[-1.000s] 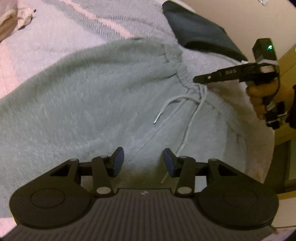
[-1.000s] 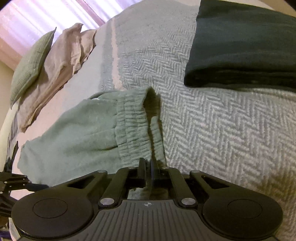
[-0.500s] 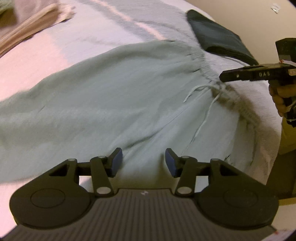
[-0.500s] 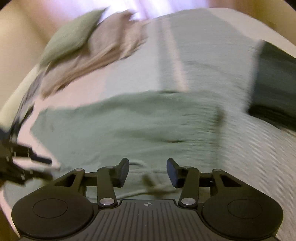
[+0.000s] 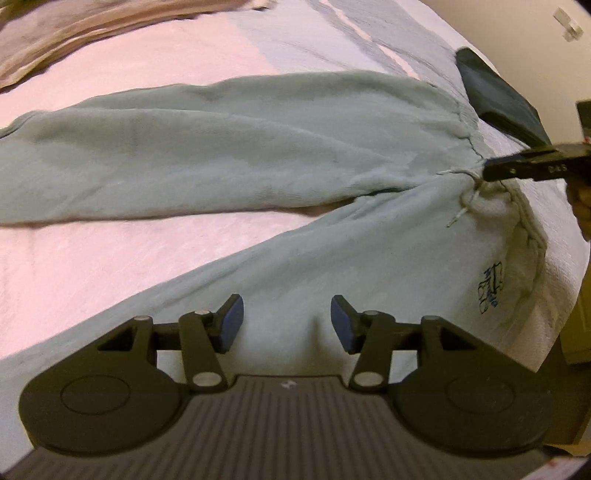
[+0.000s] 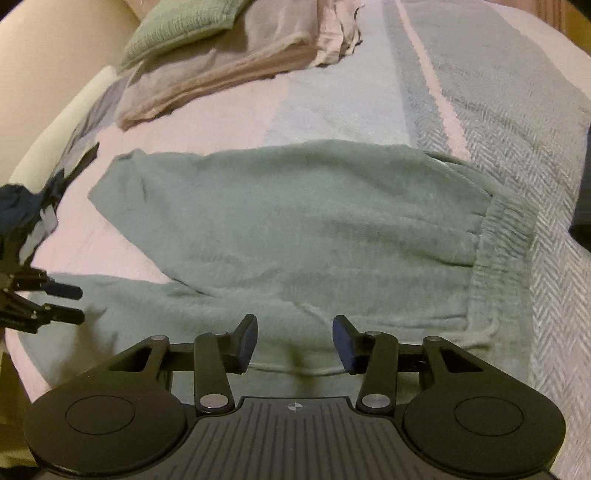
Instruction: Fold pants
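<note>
1. Your left claw (image 5: 287,319) is spread wide with nothing between its blue pads, hovering just over the near leg of the pants (image 5: 258,147).
2. Your right claw (image 6: 294,343) is likewise parted and empty, poised above the front of the waist where the drawstring (image 6: 476,338) trails; in the left wrist view its tip sits right at the drawstring knot.
3. The pants lie spread on the bed (image 6: 498,74), waistband (image 6: 502,258) toward the dark folded garment (image 5: 498,96), the two legs splayed apart in a V with bare blanket between them. No fold looks made yet.
4. Risk one: if you close the right claw where it hovers, you will likely catch only the cord or a single layer, and the waist will drag crooked instead of lifting evenly.
5. Risk two: the left claw sits over mid-leg, not an edge. Pinching there would tent the fleece and bunch it, so the legs would not stack cleanly.
6. Risk three: the near leg and the hip with the printed logo (image 5: 491,288) run close to the bed's edge; a loose pull toward you could slide that side off.
7. The pillow (image 6: 184,26) and tan bedding (image 6: 221,74) lie well apart, beyond the cuffs, and should not interfere.
</note>
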Motion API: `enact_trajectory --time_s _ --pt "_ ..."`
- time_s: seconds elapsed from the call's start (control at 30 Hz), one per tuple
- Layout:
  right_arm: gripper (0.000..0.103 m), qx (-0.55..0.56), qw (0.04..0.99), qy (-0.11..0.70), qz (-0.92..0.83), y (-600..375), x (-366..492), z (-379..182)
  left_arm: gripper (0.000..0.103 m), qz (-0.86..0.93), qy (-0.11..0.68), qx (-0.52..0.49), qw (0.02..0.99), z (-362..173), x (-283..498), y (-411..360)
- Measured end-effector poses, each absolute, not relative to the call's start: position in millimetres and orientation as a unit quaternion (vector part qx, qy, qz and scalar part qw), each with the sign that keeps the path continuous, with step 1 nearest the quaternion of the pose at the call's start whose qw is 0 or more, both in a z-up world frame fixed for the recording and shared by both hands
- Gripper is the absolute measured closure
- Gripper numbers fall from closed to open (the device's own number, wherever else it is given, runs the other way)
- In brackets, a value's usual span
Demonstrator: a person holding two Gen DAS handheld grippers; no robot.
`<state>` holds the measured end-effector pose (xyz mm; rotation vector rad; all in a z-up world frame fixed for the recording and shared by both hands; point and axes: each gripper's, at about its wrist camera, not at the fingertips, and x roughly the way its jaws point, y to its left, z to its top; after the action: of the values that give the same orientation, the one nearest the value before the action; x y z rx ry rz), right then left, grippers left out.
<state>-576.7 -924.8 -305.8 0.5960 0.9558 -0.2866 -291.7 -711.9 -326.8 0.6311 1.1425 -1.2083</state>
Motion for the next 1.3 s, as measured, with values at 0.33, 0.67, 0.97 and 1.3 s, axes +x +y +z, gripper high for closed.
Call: enact_trajectory --time_s 0.33,0.67,0.97,1.3 --pt "0.054 0.287 0.823 0.446 -0.204 -822.0 -548.0 -245.6 0.047 -0.506 0.482 0.251 0.669 -288.2 -238.5 -622.1" --pt "0.04 0.272 0.79 0.464 -0.294 -702.5 -505.4 -205.4 0.038 -0.494 0.446 0.296 0.686 -250.1 -180.2 -533.1" --pt "0.024 0.252 0.762 0.485 -0.346 -677.3 -537.3 -183.9 0.008 -0.463 0.481 0.257 0.698 -226.5 -188.7 -502.3" --pt "0.022 0.254 0.776 0.475 -0.327 -707.9 -594.9 -167.2 0.001 -0.422 0.481 0.231 0.733 -204.4 -256.4 -495.6"
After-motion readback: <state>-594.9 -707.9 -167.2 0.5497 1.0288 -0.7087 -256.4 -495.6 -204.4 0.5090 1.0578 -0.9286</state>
